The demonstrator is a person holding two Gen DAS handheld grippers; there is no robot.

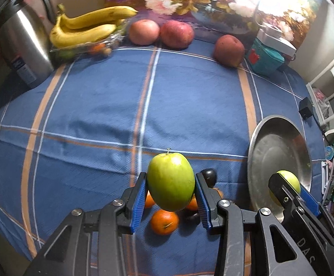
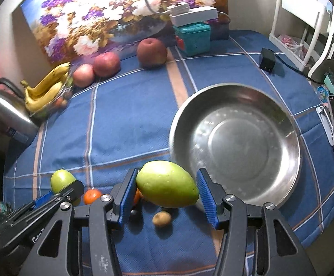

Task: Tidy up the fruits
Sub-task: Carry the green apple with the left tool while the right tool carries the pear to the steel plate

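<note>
The left gripper point(image 1: 171, 192) pinches a green apple point(image 1: 170, 181) between its blue pads point(image 1: 138, 201), the stem pointing away from the camera and the fruit lifted clear of the blue checked cloth point(image 1: 93, 119) that covers the desk. Directly beneath the apple, on the cloth, lie several oranges point(image 1: 164, 221) and a dark round fruit point(image 1: 209, 175) just beside the right-hand pad.

The right gripper point(image 2: 167, 192) is clamped on a second green fruit point(image 2: 167, 184), longer and more oval, held crosswise between the pads and also raised off the cloth. It hangs just beside the near left rim of the steel bowl point(image 2: 236, 138), overlapping the rim in this view; whether it is over the bowl or short of it I cannot tell. Below it on the cloth sit a small brown kiwi-like fruit point(image 2: 161, 218) and an orange point(image 2: 91, 195).

The two grippers are close side by side, each visible in the other's camera.

At the far edge of the desk stand three red apples point(image 1: 177, 34), a bunch of bananas point(image 1: 86, 28) resting on a clear tray, a steel kettle point(image 1: 21, 48) to the left, and a teal box point(image 1: 267, 56) to the right, all well apart from both grippers
</note>
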